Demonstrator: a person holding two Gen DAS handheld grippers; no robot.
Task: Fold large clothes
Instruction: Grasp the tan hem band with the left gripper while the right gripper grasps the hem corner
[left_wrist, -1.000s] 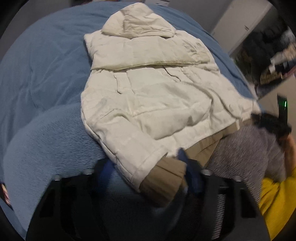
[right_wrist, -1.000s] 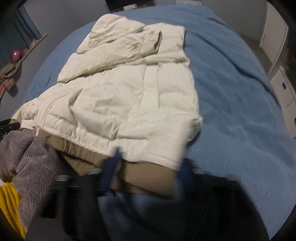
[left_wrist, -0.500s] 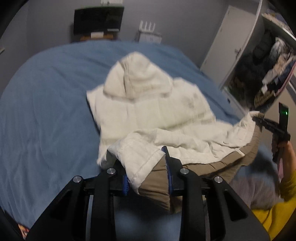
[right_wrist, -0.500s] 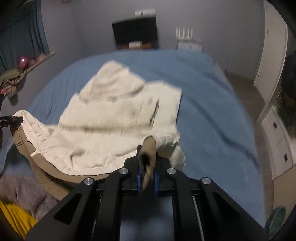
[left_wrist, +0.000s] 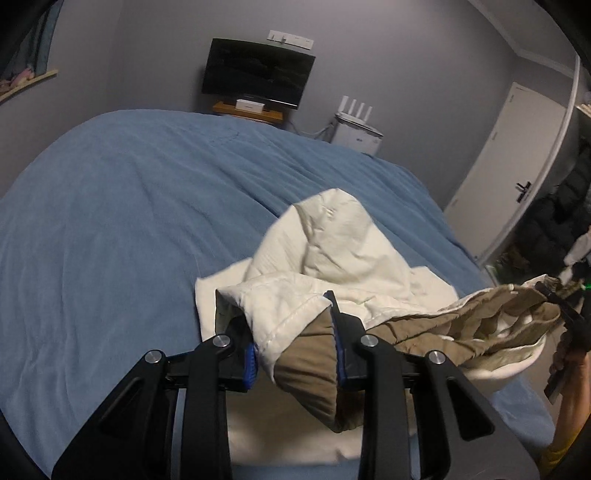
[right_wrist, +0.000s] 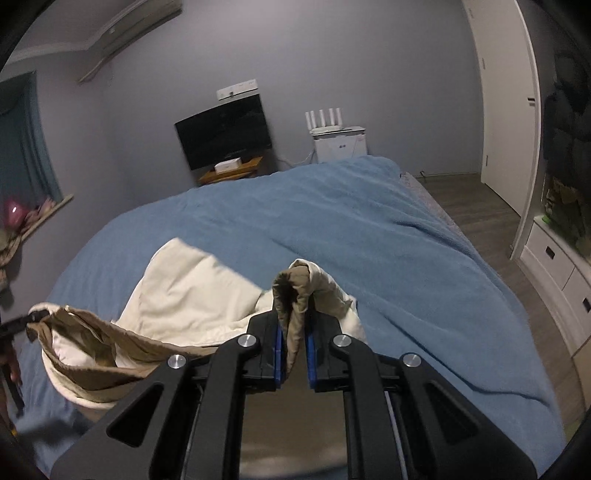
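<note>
A cream padded jacket (left_wrist: 332, 236) with a tan lining lies on the blue bed (left_wrist: 110, 221), its lower half raised off the cover. My left gripper (left_wrist: 288, 317) is shut on one corner of the hem, cream cloth and tan lining bunched between the pads. My right gripper (right_wrist: 294, 317) is shut on the other hem corner (right_wrist: 295, 291), which stands folded between its blue pads. The tan hem (right_wrist: 103, 347) sags between the two grippers. The right gripper (left_wrist: 565, 306) also shows at the right edge of the left wrist view. The hood is hidden under the lifted part.
A dark TV (left_wrist: 258, 74) on a wooden stand and a white box with a router (left_wrist: 356, 134) stand against the far wall. A white door (left_wrist: 509, 166), drawers (right_wrist: 554, 273) and hanging dark clothes are on the right, beyond the wooden floor (right_wrist: 476, 214).
Both grippers closed on the hem corners, then rose and carried them forward over the jacket. The lower half came off the bed, and both views tipped up towards the far wall.
</note>
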